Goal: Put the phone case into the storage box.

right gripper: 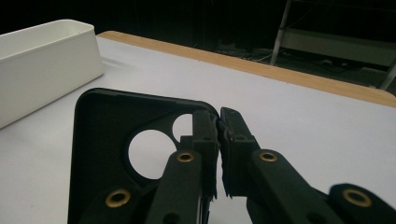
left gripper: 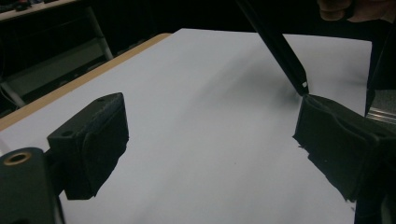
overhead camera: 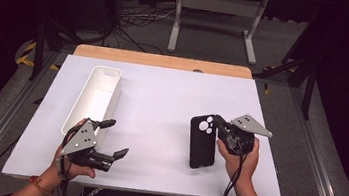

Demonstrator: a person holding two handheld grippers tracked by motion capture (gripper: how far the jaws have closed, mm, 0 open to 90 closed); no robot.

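**Right gripper pinches phone case at its edge; left gripper empty**

While the right gripper (overhead camera: 220, 128) sits at about 4 o'clock on the white table (overhead camera: 162, 101), its fingers (right gripper: 205, 140) are clamped on the right-hand rim of the black phone case (overhead camera: 202, 142), near the camera cut-outs; in the right gripper view the two fingers meet almost flush, with the thin case wall (right gripper: 102, 140) pinched between them; the case appears tilted, its upper end at the fingers, its lower end toward 6 o'clock; whether that lower end touches the table cannot be told.

Left gripper (overhead camera: 112, 138) at about 8 o'clock, near the front edge; fingers (left gripper: 88, 144) wide apart, nothing between them but bare table (left gripper: 201, 140); the case edge (left gripper: 280, 46) shows farther off in the left gripper view.

White bin (overhead camera: 96, 96) lies at 10 o'clock, long axis running from 7 to 1 o'clock, just beside the left gripper and well apart from the case.
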